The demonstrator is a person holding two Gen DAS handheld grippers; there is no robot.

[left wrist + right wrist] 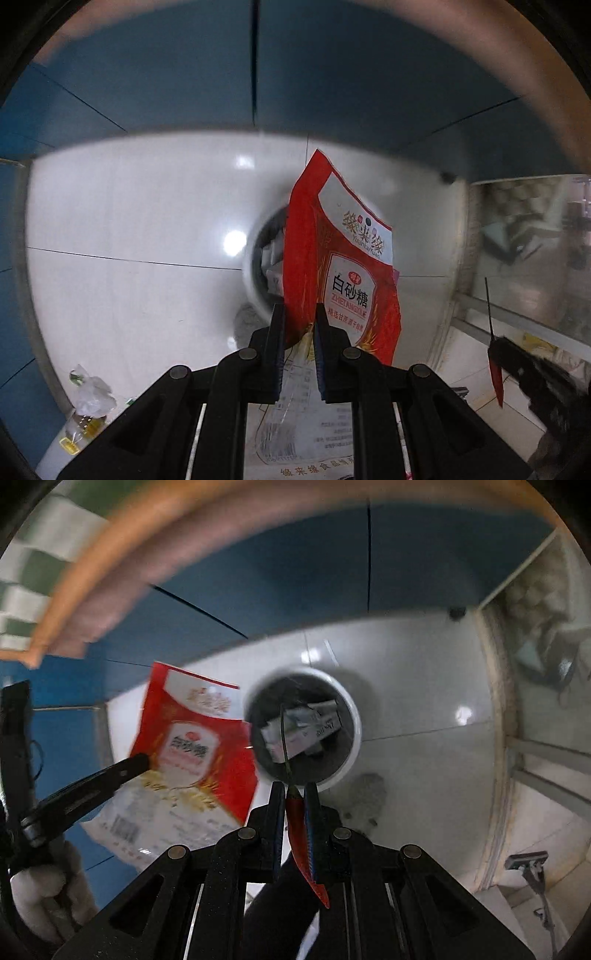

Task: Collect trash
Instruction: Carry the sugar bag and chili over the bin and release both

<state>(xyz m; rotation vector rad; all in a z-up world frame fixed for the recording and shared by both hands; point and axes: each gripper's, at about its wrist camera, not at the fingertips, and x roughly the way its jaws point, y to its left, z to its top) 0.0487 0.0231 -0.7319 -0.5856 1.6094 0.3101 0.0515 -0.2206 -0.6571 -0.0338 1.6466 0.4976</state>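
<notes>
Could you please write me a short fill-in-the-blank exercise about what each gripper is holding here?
1. The left gripper is shut on a red and white ____ bag.
2. The right gripper pinches a dried red ____ by its stem end.
3. The white bin on the floor already holds crumpled ____.

Missing words: sugar; chili pepper; paper

hand-held gripper (299,321): black linkages | round grey pivot pins | blue finger pads | white glove (40,897)

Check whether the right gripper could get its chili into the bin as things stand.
Probably yes. The right gripper holds the chili aimed at the open bin, and floor, not clutter, lies between. The sugar bag in the left gripper hangs off to the side, not across that path.
</notes>
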